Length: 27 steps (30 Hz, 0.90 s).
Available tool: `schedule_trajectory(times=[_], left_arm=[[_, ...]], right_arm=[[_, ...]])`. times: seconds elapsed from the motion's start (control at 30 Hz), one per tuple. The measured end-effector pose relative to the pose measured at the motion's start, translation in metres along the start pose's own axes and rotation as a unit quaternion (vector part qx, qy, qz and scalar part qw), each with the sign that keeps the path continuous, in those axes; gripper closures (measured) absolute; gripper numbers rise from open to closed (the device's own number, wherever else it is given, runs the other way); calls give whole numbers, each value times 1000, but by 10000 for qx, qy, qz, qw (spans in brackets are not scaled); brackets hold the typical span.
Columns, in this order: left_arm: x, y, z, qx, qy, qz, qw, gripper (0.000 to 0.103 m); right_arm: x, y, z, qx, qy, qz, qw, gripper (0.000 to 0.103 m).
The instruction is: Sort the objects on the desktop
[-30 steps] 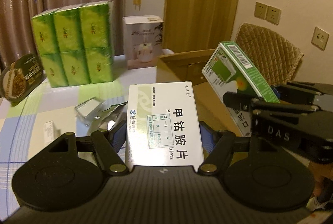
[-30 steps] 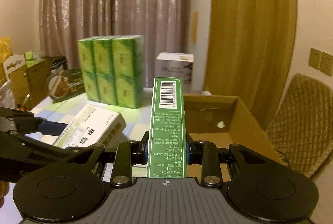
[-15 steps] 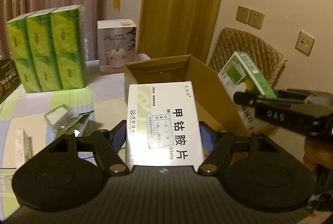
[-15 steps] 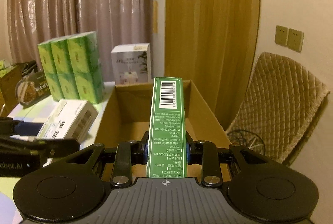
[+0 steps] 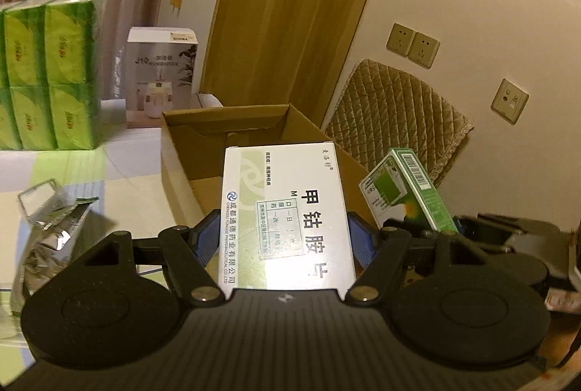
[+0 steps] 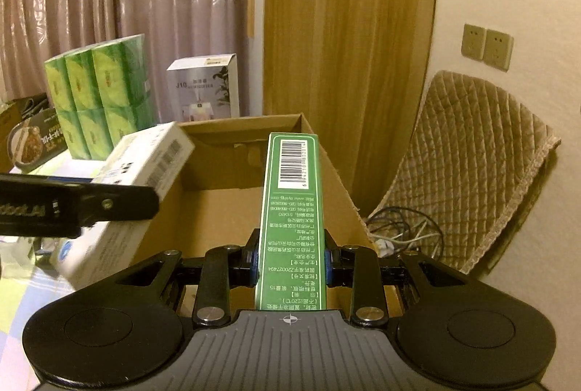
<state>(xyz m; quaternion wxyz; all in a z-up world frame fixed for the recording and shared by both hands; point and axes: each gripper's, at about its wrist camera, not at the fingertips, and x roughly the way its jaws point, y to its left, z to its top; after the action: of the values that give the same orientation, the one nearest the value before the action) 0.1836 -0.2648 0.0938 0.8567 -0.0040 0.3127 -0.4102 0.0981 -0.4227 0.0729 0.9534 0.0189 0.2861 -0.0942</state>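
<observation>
Both your hands have swung right, over the cardboard box (image 6: 337,173) at the table's right edge. Left gripper (image 5: 287,238) pinches the white medicine box (image 5: 287,209) across its width; right gripper (image 6: 290,260) pinches the green carton (image 6: 290,209) on its narrow sides. Light, stiff, crushable card: keep mid-side grips. Both tilt nose-down.

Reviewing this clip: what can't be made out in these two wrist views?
- Cardboard box floor: right wrist view, mostly hidden by the green box; left wrist view, by the white box.
- Round pack: right wrist view, cut off by the left edge.
- Clear wrapper: left wrist view, blurred, contents unreadable.
</observation>
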Motion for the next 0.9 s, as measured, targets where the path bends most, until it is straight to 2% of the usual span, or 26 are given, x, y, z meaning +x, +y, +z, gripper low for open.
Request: schedule_trajectory(times=[0.3, 0.6, 0.9], left_arm=[[20, -11, -1, -15, 128, -179, 9998, 35], [13, -2, 0, -118, -20, -17, 9999, 35], [11, 3, -2, -158, 21, 97, 9998, 35]], right_arm=[[1, -4, -2, 60, -12, 22, 10000, 75], [3, -6, -2, 117, -8, 68, 9999, 75], [3, -4, -2, 110, -12, 104, 9999, 75]])
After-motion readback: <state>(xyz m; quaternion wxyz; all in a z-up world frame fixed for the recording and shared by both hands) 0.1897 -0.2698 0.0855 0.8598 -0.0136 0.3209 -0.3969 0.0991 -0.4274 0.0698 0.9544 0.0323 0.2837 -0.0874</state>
